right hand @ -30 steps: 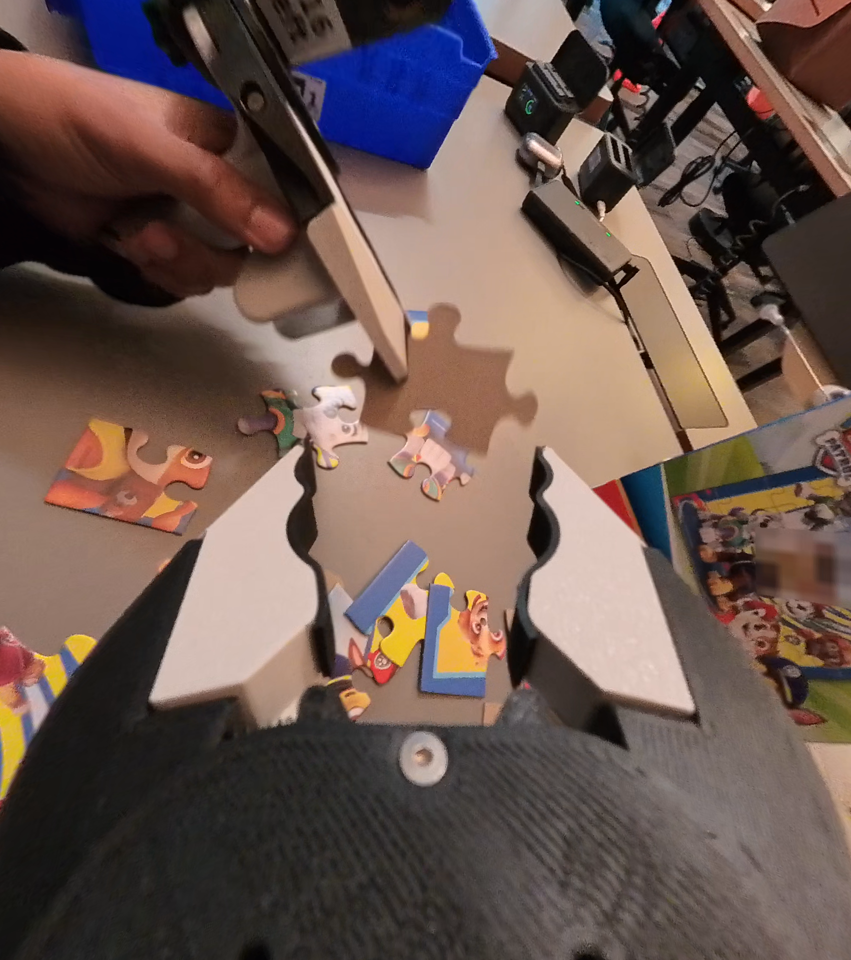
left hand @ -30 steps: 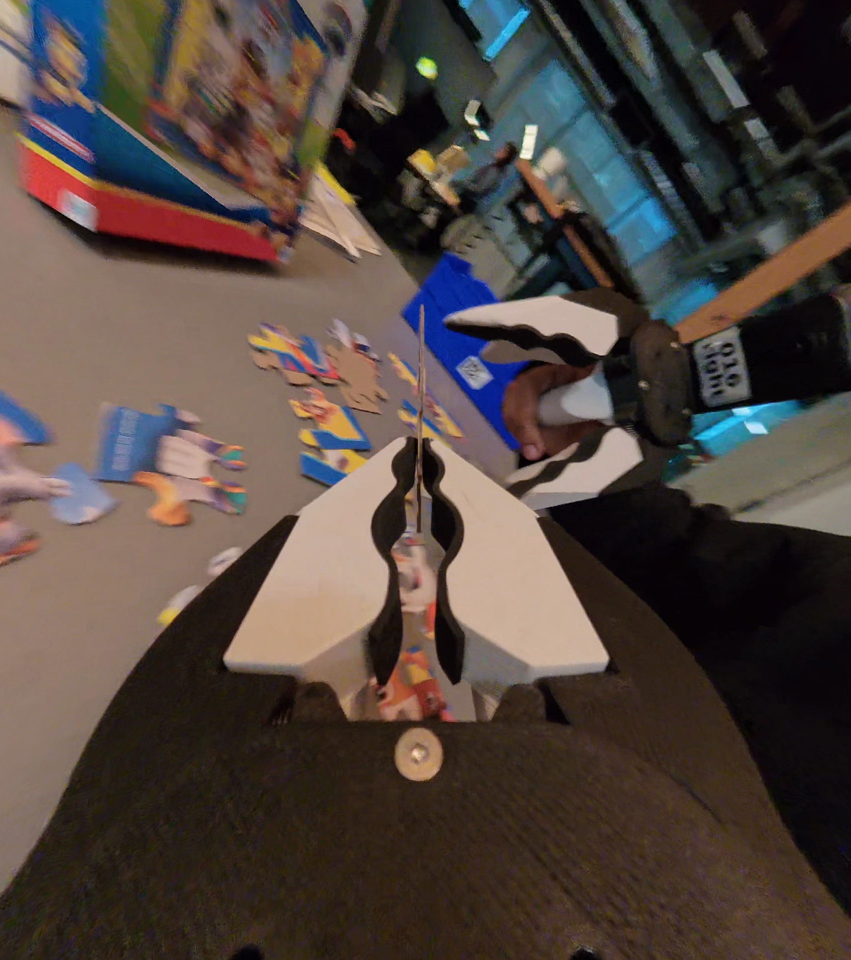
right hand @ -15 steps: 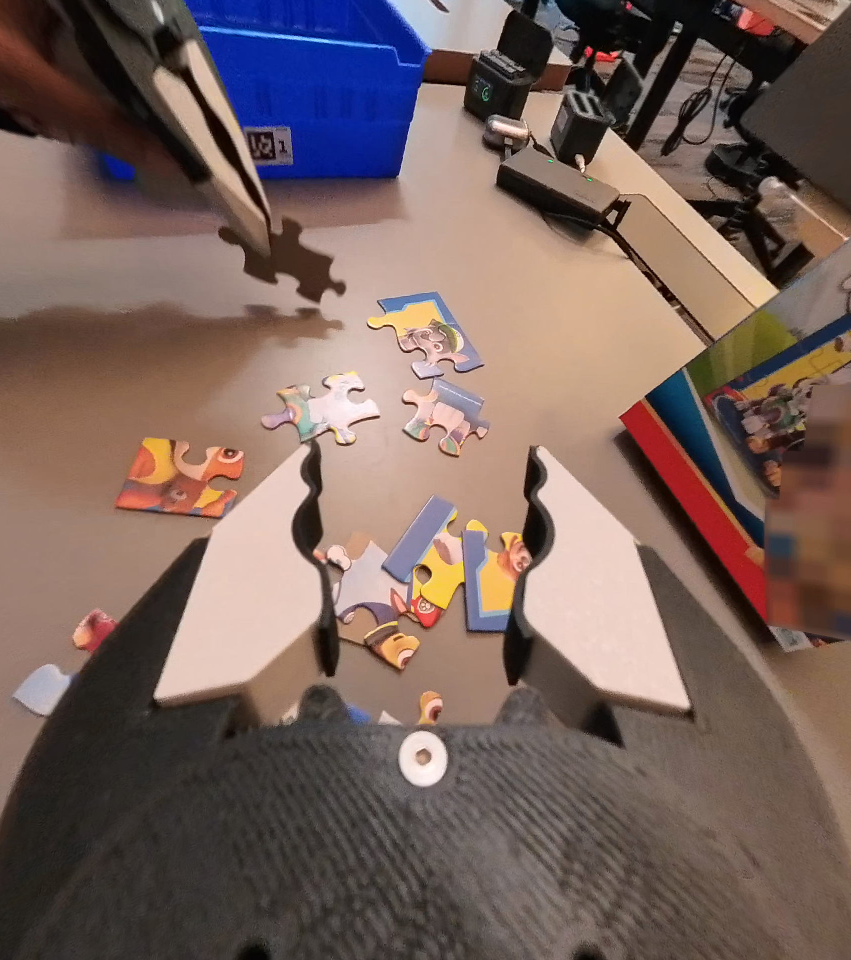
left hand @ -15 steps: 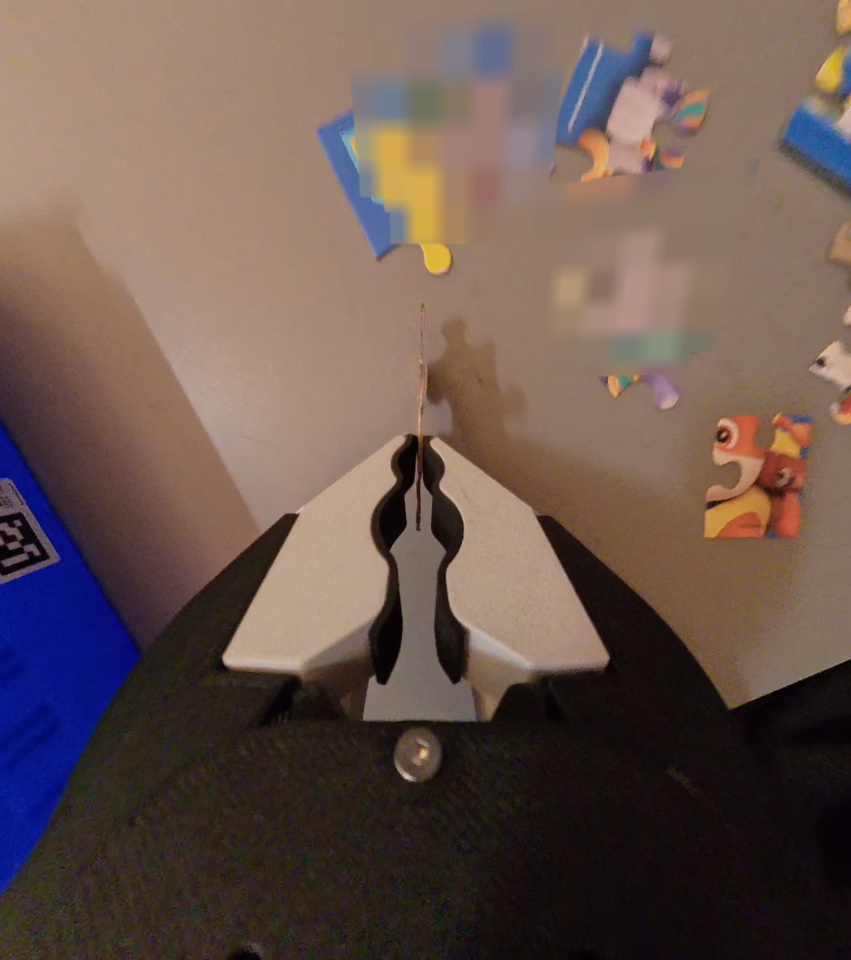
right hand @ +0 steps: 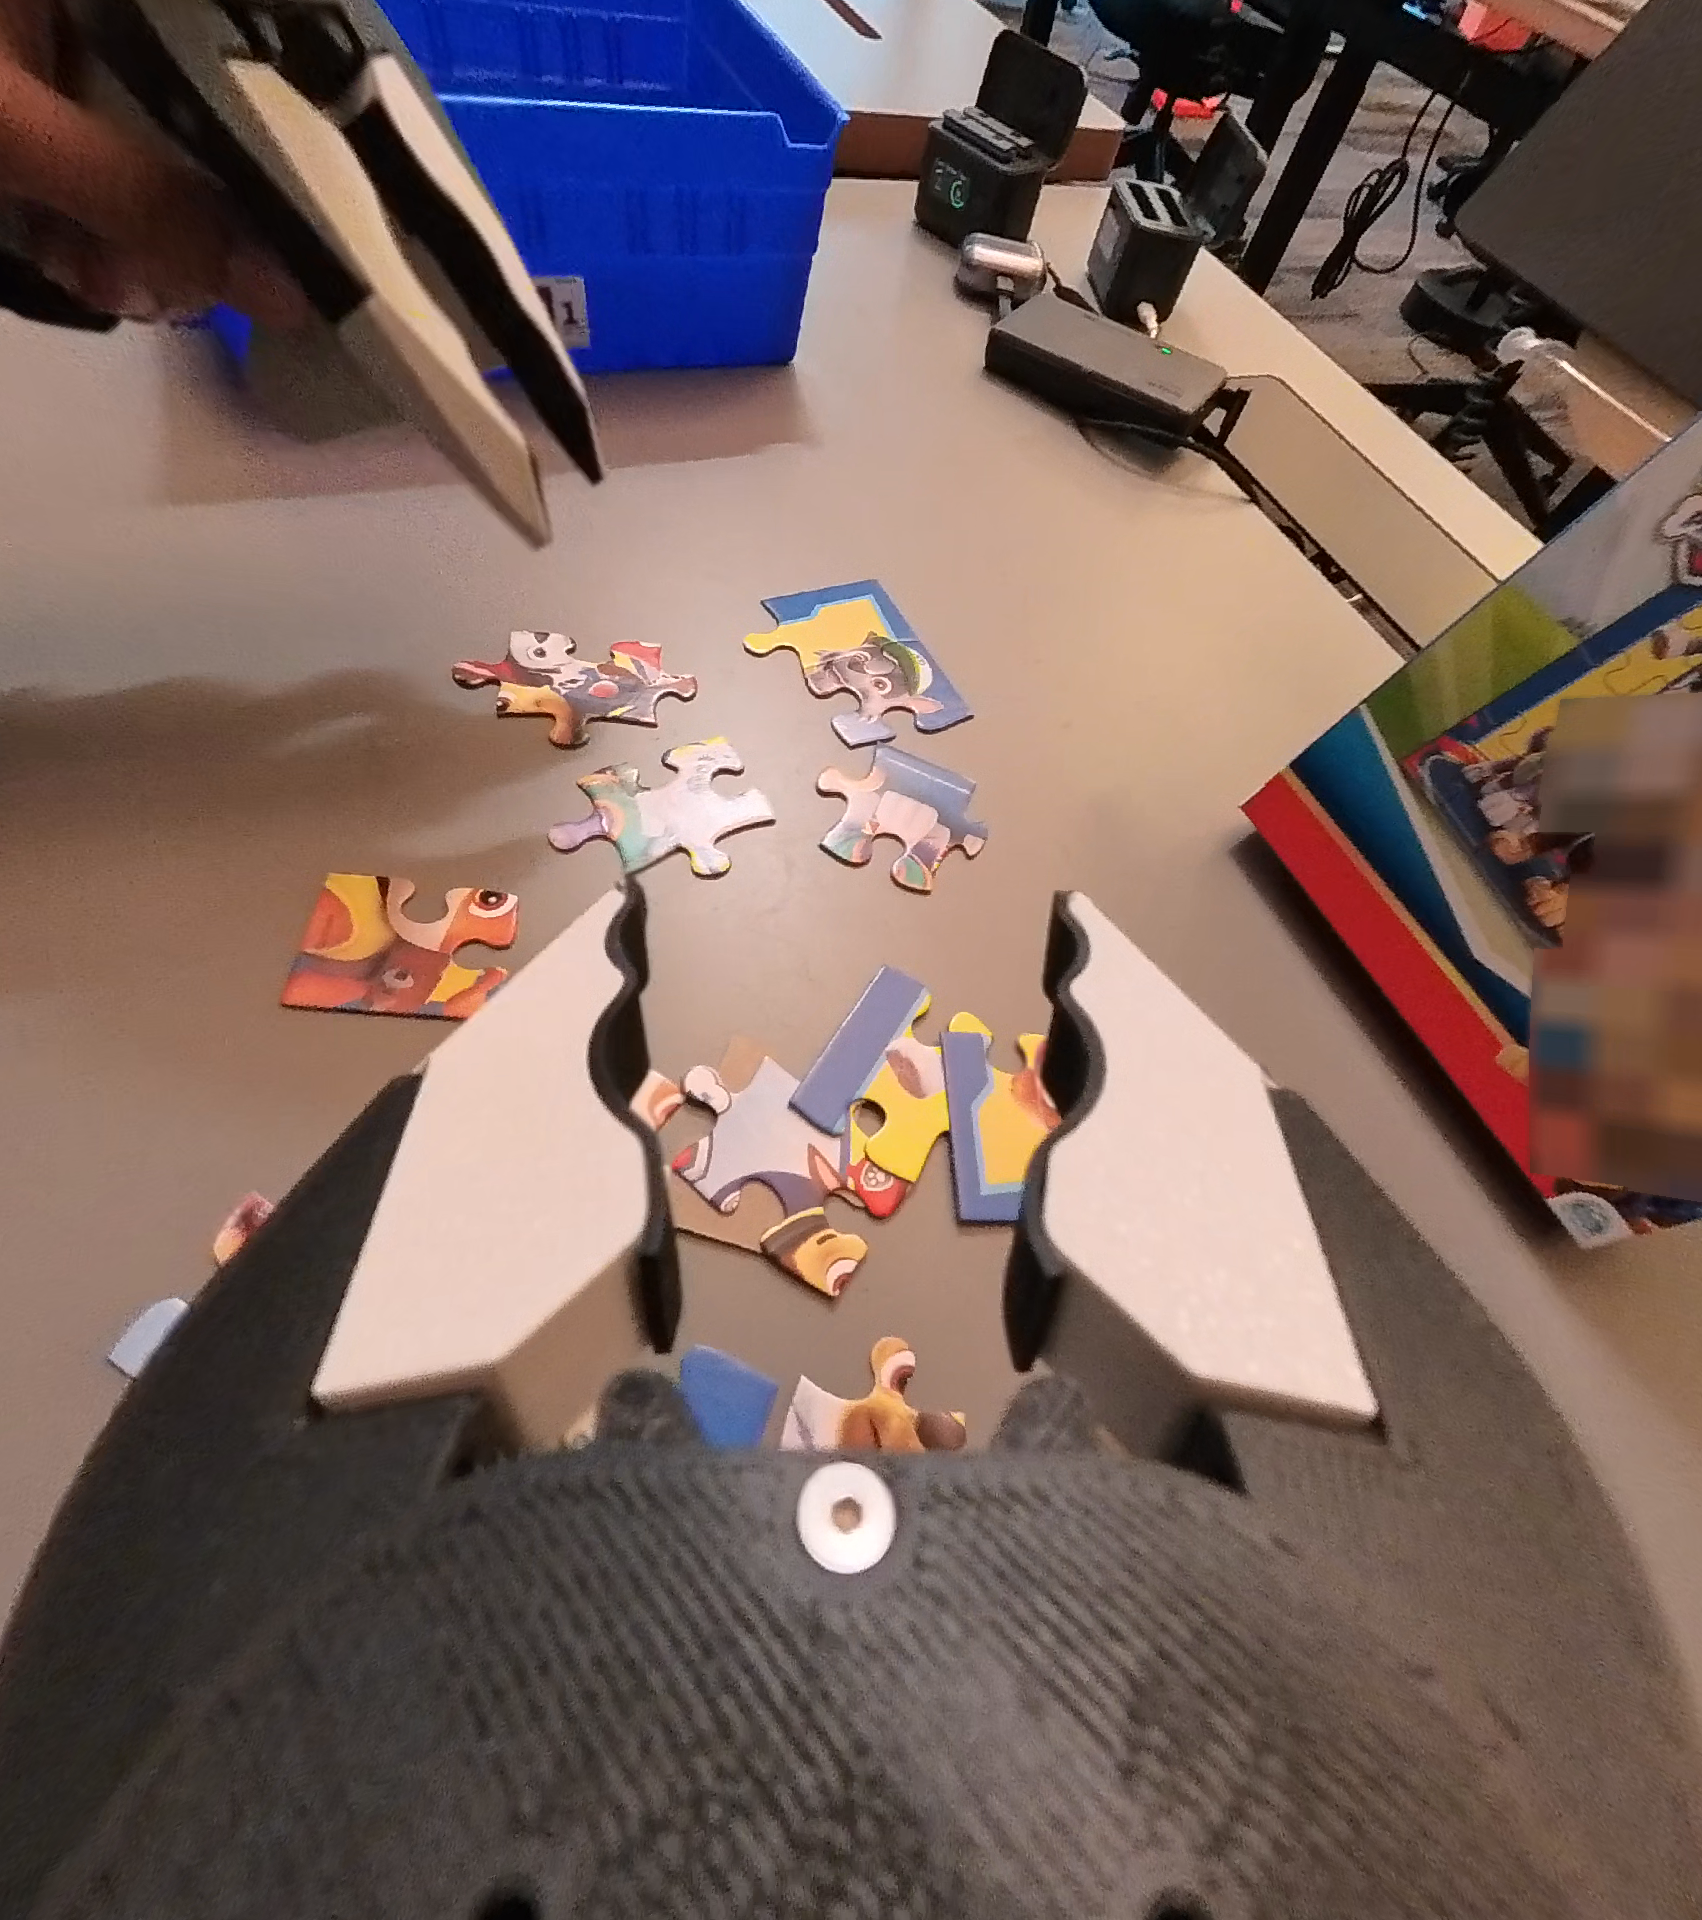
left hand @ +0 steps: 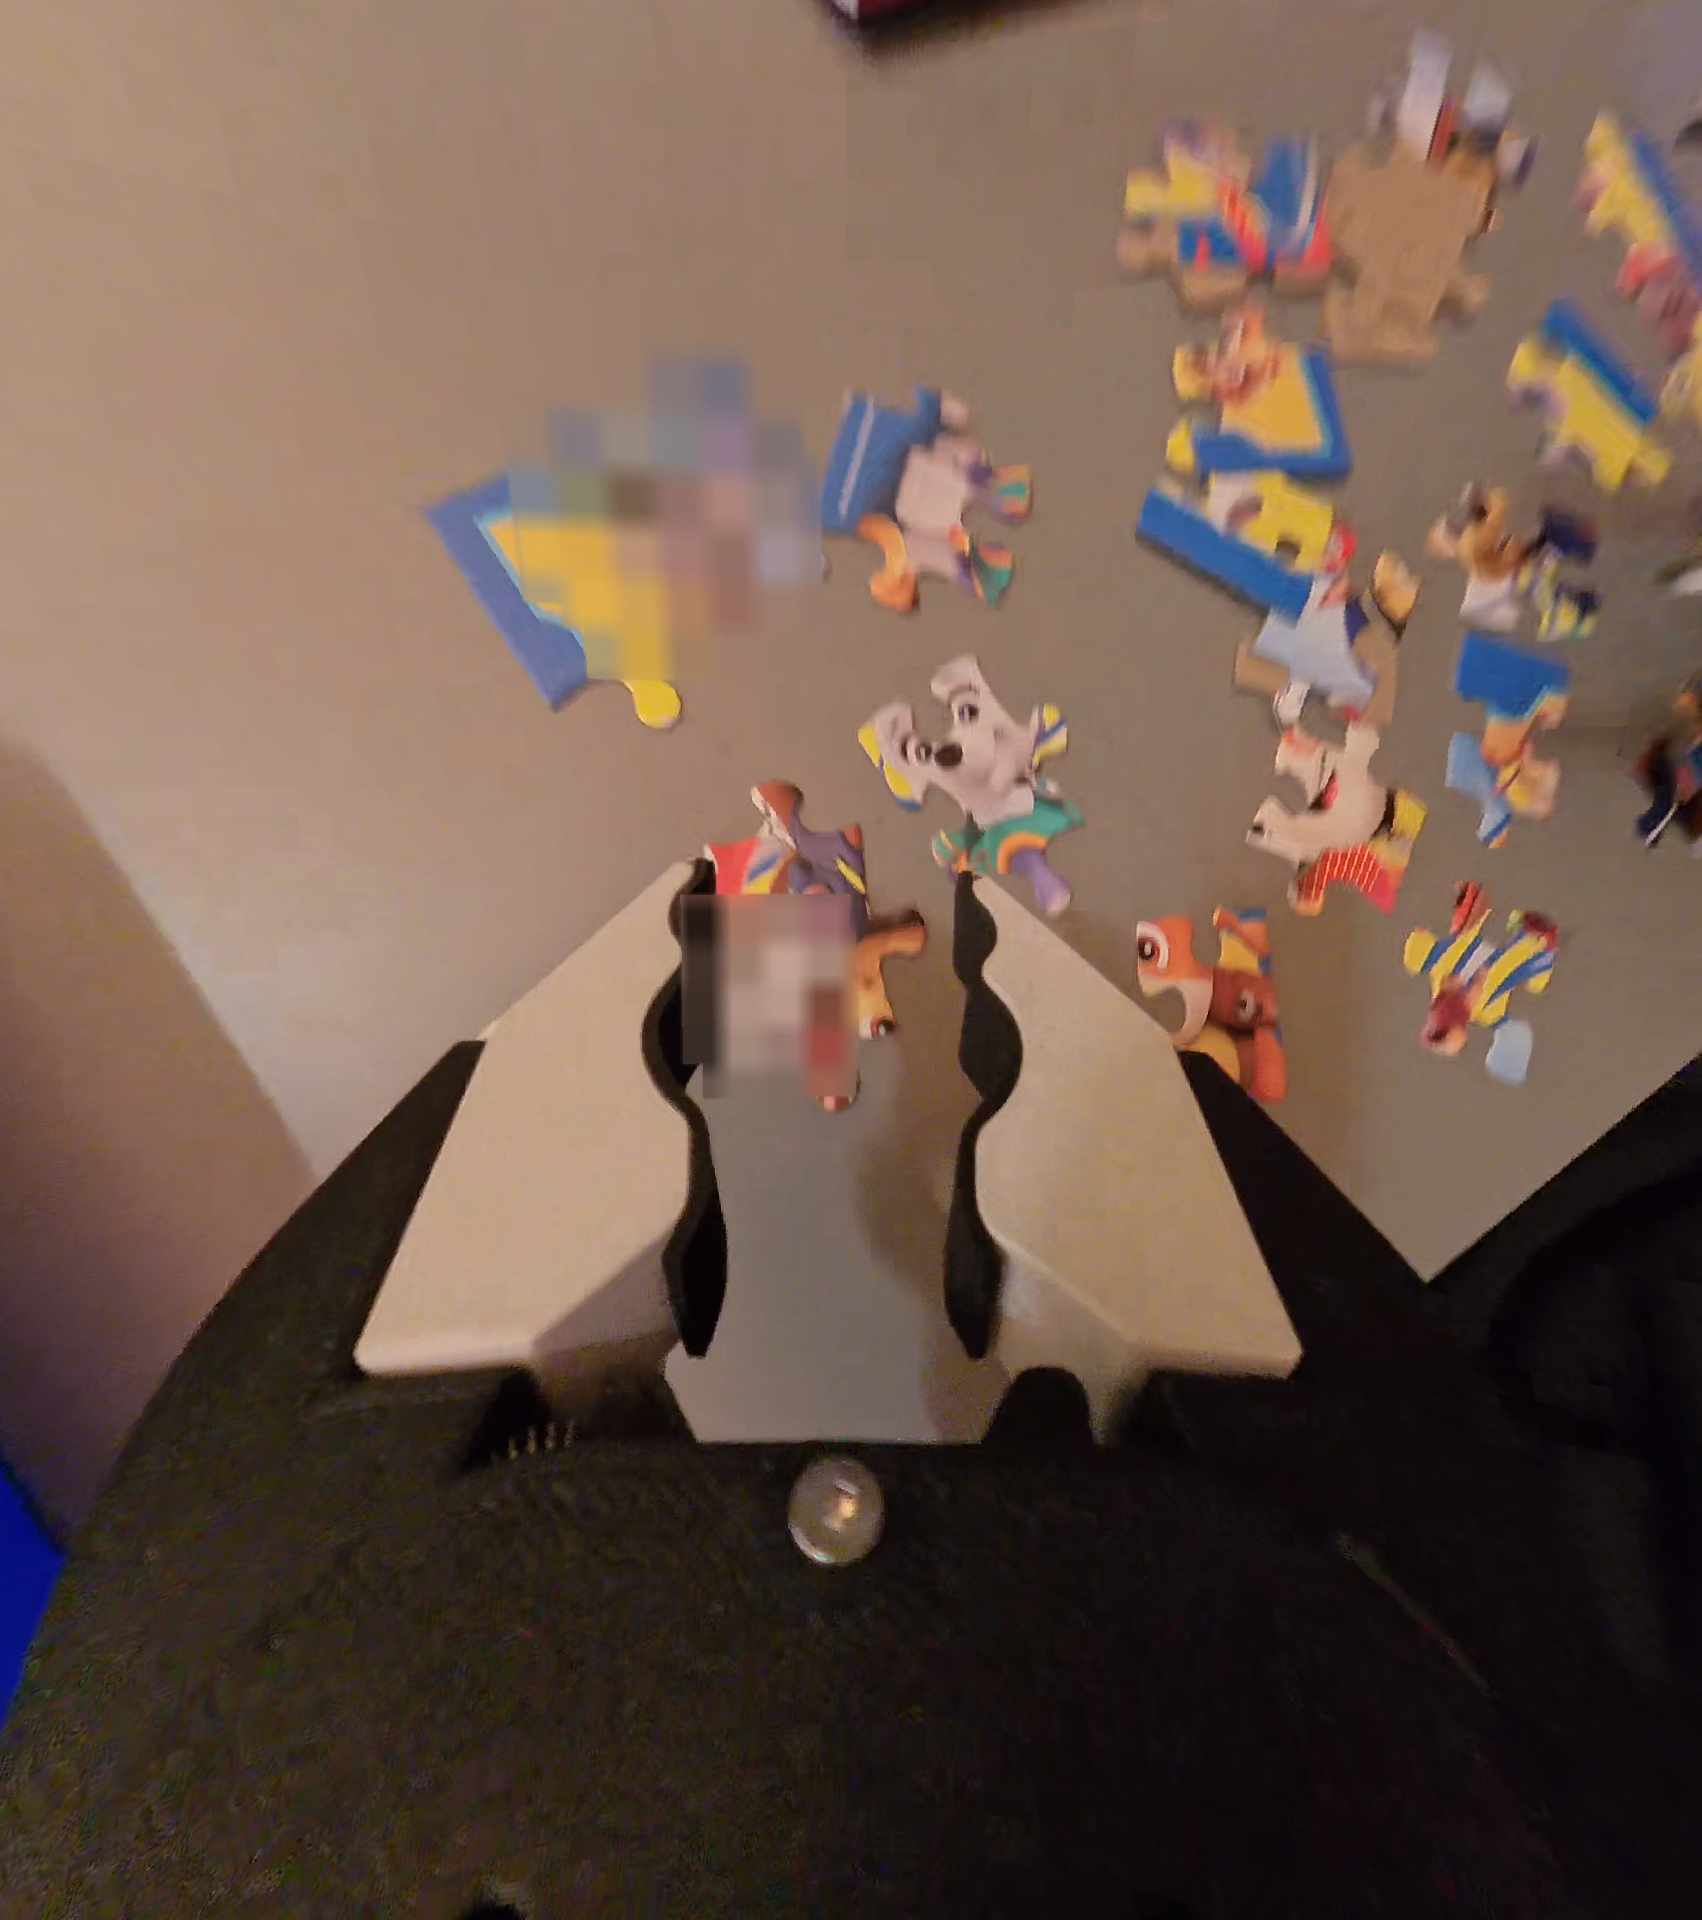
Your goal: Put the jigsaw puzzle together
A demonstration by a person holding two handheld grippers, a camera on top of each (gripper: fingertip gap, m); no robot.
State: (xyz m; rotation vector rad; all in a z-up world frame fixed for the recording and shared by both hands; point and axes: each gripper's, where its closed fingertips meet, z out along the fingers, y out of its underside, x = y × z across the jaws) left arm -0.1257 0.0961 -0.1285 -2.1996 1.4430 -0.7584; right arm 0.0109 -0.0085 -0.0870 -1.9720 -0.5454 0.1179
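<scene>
My left gripper is open just above the grey table. A multicoloured puzzle piece lies flat on the table under and between its fingertips, with no pad pressing on it. The right wrist view shows the same gripper at the upper left with its fingers apart, and that piece flat on the table below it. My right gripper is open and empty above a small heap of blue and yellow pieces. A white dog piece lies just past the left gripper's tips.
Several loose pieces lie on the table, among them an orange one and a blue-edged one. A blue bin stands at the far end, chargers beside it. The puzzle box stands on the right.
My left gripper, shut on a piece held edge-on, swung down over the table and opened; the piece left the grasp and lies flat. My right gripper stayed open.
</scene>
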